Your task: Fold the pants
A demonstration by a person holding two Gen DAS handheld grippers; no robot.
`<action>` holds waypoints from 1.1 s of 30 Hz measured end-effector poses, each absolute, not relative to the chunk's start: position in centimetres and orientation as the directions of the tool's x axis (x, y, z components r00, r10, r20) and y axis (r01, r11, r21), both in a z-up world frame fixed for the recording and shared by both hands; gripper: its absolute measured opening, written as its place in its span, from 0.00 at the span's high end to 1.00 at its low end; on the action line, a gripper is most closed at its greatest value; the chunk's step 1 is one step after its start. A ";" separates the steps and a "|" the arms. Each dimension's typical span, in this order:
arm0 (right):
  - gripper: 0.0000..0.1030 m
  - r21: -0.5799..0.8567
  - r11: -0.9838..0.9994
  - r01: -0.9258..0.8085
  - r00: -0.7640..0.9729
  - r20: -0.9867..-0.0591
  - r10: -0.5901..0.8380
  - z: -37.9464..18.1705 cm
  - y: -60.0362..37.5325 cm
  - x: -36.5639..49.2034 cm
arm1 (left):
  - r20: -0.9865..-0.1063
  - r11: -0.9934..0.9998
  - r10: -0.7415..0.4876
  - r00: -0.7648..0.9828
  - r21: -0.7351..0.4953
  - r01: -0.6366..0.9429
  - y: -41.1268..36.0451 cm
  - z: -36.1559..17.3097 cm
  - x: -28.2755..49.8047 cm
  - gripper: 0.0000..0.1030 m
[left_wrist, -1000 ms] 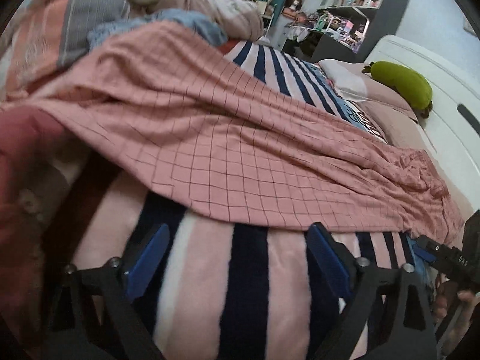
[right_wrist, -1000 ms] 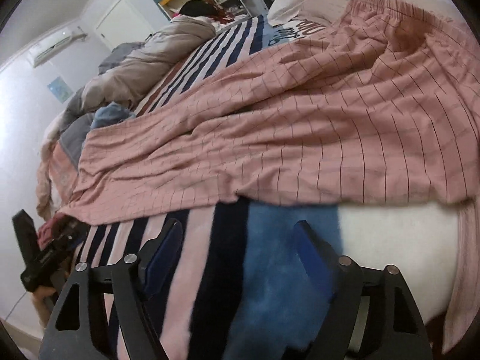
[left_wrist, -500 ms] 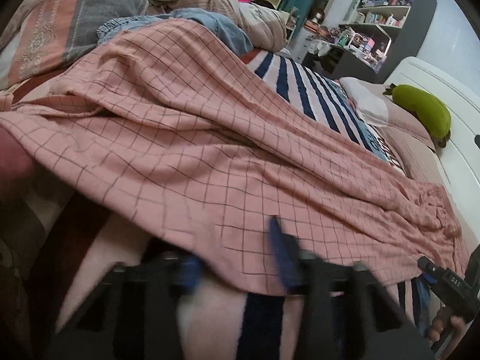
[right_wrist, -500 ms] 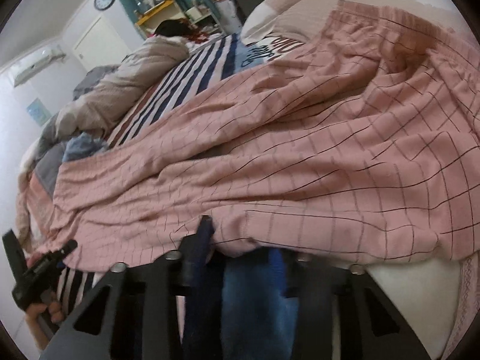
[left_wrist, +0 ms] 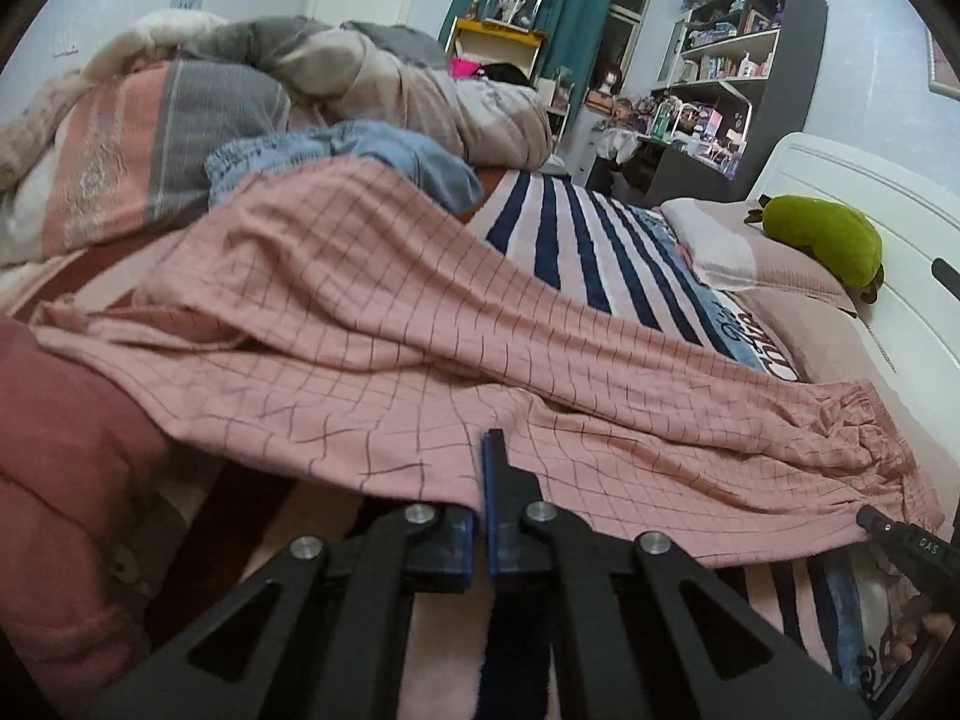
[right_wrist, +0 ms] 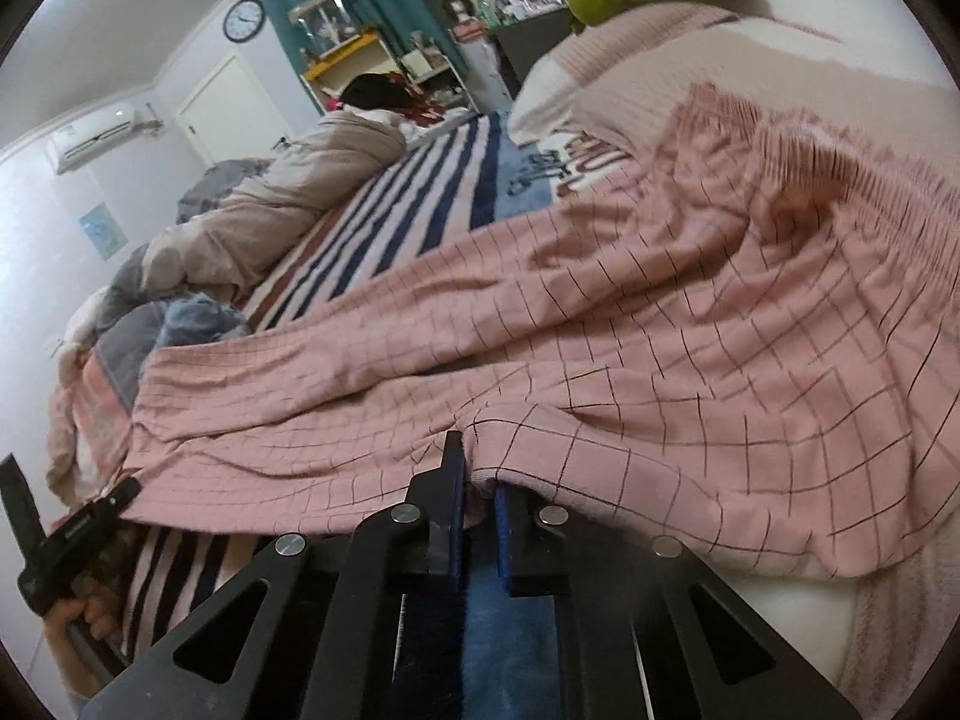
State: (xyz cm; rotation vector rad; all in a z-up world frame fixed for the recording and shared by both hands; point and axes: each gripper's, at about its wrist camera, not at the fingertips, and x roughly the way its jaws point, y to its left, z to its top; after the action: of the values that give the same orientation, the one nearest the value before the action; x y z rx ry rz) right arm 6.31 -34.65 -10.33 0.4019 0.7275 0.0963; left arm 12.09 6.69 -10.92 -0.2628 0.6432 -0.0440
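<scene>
Here, both grippers pinch the near edge of the pink checked pants, which lie spread lengthwise across the striped blanket on the bed.

From the left wrist view, the left gripper (left_wrist: pixel 480 516) has its blue pads drawn narrow on the near edge of the pants (left_wrist: pixel 420 324), one pad on top of the fabric and the other under it. The legs run away to the left toward a heap of bedding (left_wrist: pixel 288 78), and the gathered waistband lies at far right, where the right gripper (left_wrist: pixel 870 517) meets the cloth. A green plush (left_wrist: pixel 822 240) rests on the pillow (left_wrist: pixel 780 276) beyond the striped blanket (left_wrist: pixel 576 228). From the right wrist view, the right gripper (right_wrist: pixel 477 480) is likewise closed narrowly on the pants (right_wrist: pixel 600 324), the edge bunched between its pads. The left gripper (right_wrist: pixel 123 489) touches the cloth at lower left. The blanket (right_wrist: pixel 420 192) shows behind.
</scene>
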 end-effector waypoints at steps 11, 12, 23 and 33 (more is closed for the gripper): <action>0.98 0.377 0.926 -0.022 0.786 -0.566 0.249 -6.8 -33.7 6.1 | -0.541 0.974 -0.107 0.834 -0.224 -0.021 7.3 -8.5 10.5 0.99; 0.98 0.375 0.927 -0.024 0.789 -0.562 0.248 -6.5 -33.7 6.3 | -0.537 0.974 -0.110 0.836 -0.224 -0.016 7.3 -8.3 10.3 0.99; 0.98 0.298 0.951 -0.085 0.801 -0.547 0.243 -4.1 -32.9 11.1 | -0.488 0.983 -0.089 0.868 -0.182 -0.001 7.2 -5.3 14.4 1.00; 0.98 0.188 0.979 -0.081 0.792 -0.585 0.177 -4.3 -32.6 18.8 | -0.586 0.999 -0.039 0.810 -0.040 0.020 5.1 -5.8 25.9 0.99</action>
State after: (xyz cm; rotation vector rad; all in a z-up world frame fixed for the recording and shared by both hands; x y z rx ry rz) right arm 18.79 -32.61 -4.26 0.1564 0.6429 0.1393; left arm 25.92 5.12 -5.76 -0.0321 0.6264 -0.0317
